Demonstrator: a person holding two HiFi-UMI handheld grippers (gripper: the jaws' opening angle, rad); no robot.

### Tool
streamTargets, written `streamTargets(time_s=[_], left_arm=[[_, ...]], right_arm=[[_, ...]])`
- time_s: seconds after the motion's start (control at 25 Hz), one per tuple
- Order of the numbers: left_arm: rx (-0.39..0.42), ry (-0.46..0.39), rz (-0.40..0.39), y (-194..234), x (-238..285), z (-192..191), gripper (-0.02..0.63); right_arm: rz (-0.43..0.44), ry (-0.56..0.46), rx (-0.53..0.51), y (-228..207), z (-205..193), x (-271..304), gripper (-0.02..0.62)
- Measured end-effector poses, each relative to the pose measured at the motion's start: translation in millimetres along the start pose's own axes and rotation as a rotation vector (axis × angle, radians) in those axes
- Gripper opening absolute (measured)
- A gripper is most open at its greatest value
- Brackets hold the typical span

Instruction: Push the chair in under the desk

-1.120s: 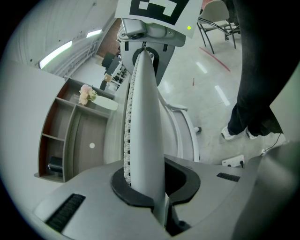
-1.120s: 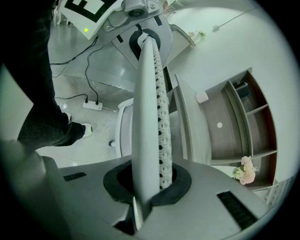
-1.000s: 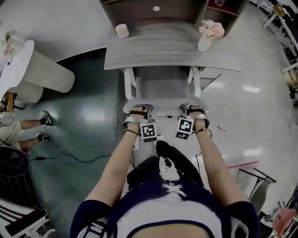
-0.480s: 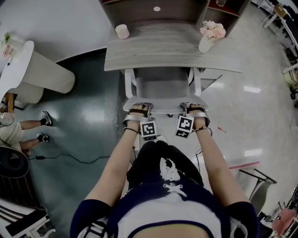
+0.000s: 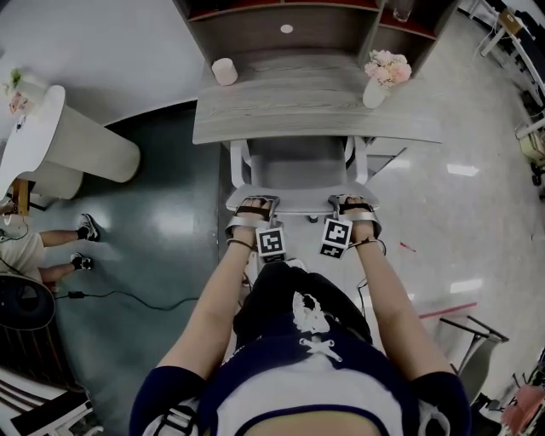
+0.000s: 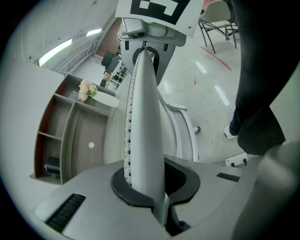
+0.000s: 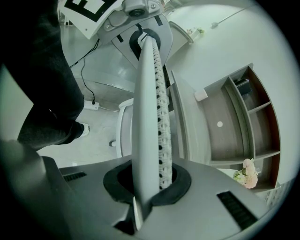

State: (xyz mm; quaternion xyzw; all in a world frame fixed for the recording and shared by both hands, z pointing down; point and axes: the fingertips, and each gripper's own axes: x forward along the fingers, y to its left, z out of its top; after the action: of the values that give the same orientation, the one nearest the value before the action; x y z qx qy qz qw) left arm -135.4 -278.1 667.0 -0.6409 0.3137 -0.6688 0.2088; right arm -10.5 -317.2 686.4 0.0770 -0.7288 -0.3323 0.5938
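Note:
A white chair (image 5: 298,162) stands in front of the grey wooden desk (image 5: 315,115), its seat partly beneath the desktop. Its backrest top edge (image 5: 298,197) faces me. My left gripper (image 5: 254,210) is shut on the left part of that edge, and my right gripper (image 5: 353,208) is shut on the right part. In the left gripper view the thin backrest edge (image 6: 143,122) runs straight between the closed jaws of the left gripper (image 6: 150,187). In the right gripper view the same backrest edge (image 7: 147,117) sits clamped in the right gripper (image 7: 150,183).
On the desk stand a white vase of pink flowers (image 5: 385,70) and a small white cup (image 5: 225,71), with shelves (image 5: 289,25) behind. A white round table (image 5: 77,140) and a seated person's feet (image 5: 83,232) are at the left. A cable (image 5: 145,294) lies on the floor.
The chair has slid a little further under the desk, with both grippers still clamped on its backrest. Less of the seat shows in front of the desktop.

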Motion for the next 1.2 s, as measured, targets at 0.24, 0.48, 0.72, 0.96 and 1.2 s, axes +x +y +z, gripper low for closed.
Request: streamTargets(time_s=[0.24,0.48,0.72,0.96,1.2], left_arm=[[-0.051,-0.03,-0.005,4,12,3,0.021],[-0.049,-0.026,-0.013,12,18,-3,0.021],[-0.049,-0.028,-0.02,20,26,-2,0.021],[-0.041,-0.026,-0.016,22,27,-4,0.021],[-0.015,-0.018,-0.011,20,30,-7,0.021]], right_arm=[[0.0,0.0,-0.001,-10,-1,7,0.014],[-0.007,0.001,-0.001,-20,2,13,0.014],[-0.015,0.0,-0.002,-29,-1,19,0.014],[-0.008,0.001,-0.003,-32,-1,20,0.014],[0.003,0.003,0.0,-30,-1,20,0.014]])
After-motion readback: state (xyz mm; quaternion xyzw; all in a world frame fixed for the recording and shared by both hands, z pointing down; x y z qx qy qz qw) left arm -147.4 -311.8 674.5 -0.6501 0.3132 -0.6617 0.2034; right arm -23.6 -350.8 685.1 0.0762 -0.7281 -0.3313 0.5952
